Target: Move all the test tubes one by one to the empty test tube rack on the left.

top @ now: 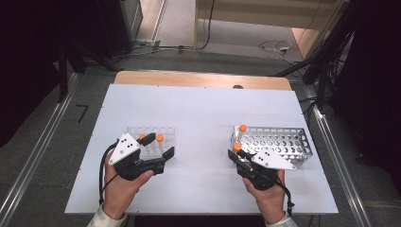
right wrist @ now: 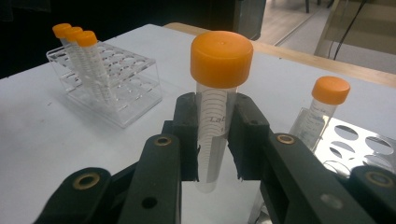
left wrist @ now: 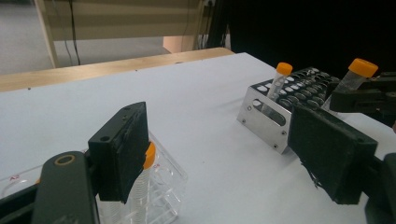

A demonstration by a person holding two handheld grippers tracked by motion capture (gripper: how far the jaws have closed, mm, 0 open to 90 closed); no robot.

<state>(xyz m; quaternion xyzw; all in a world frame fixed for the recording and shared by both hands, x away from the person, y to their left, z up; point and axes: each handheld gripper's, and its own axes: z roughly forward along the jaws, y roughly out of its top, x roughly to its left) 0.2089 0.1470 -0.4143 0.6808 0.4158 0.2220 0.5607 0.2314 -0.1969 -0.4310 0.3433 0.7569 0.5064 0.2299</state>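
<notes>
The tube (right wrist: 215, 116) is sitting pinched in the right gripper (right wrist: 215, 140) beside the metal rack (top: 283, 142). Tilted, it is risking missing a hole. The left gripper (top: 158, 146) is hanging spread over the clear rack (top: 165, 132).

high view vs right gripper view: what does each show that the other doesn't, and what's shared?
High view only: both hands, the left gripper open at the clear rack, the whole white table, floor and cables beyond.

Right gripper view only: the ribbed, printed wall of the held tube and the pads pressing on it.

Both: right gripper shut on the orange-capped tube, another tube standing in the metal rack, the clear rack with its tubes.
</notes>
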